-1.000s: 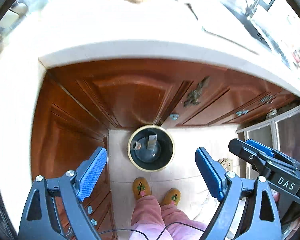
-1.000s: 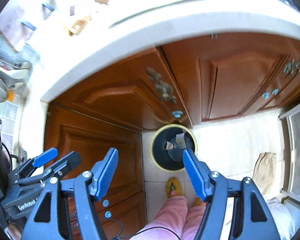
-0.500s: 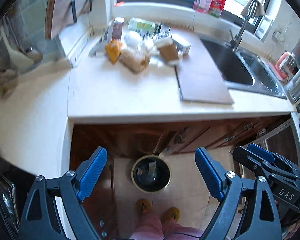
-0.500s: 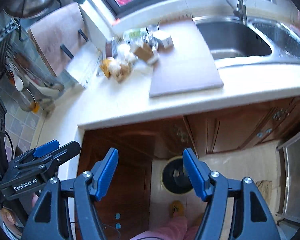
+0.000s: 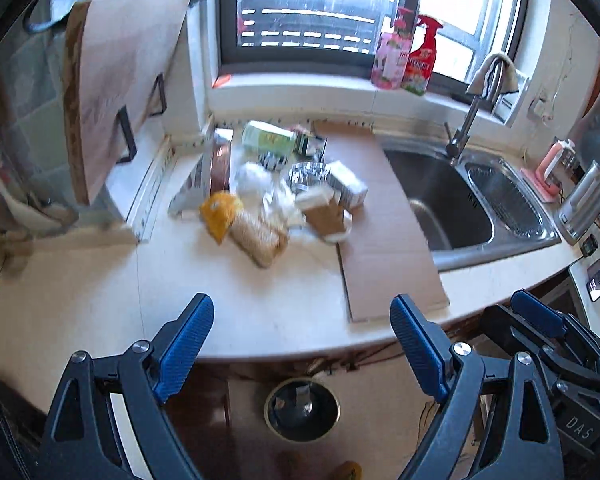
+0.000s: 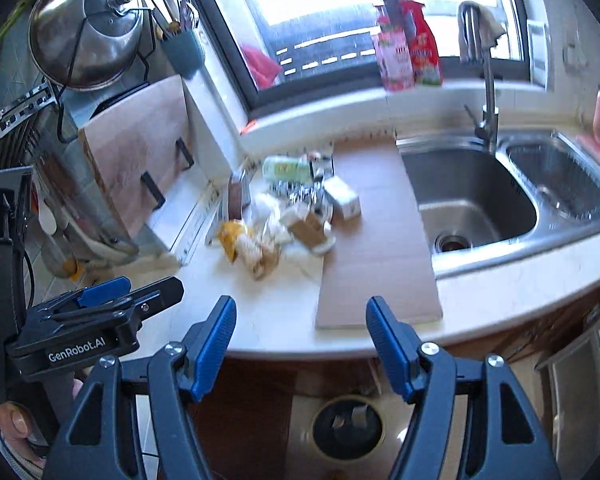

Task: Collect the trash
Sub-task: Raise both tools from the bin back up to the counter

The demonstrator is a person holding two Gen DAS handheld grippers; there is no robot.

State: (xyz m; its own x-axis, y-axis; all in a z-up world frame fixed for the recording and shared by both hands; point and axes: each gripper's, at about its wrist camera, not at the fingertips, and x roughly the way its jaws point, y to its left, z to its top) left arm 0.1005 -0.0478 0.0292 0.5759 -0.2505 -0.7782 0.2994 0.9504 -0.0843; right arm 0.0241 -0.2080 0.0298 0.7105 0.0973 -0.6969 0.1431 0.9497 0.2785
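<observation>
Overhead, both tongs are hanging above the front edge of the table, pointing down and forward. The left tongs are standing wide apart with nothing between the blue pads. The right tongs are gaping somewhat less wide, likewise holding nothing.

The trash pile is lying toward the back of the table, between the propped cutting board on the left and the sink on the right, well apart from either tongs. Within it, a green-labelled bottle is lying on its side at the rear, its long axis running left to right along the windowsill. A tan snack bag is lying nearest the front, its long axis slanting from upper left to lower right. A brown paper cup is tipped over beside it, its rim facing the front right, touching the edge of the flat cardboard sheet. A small white box is resting on that sheet.

Below the table edge, a round trash bin is standing open on the floor.
</observation>
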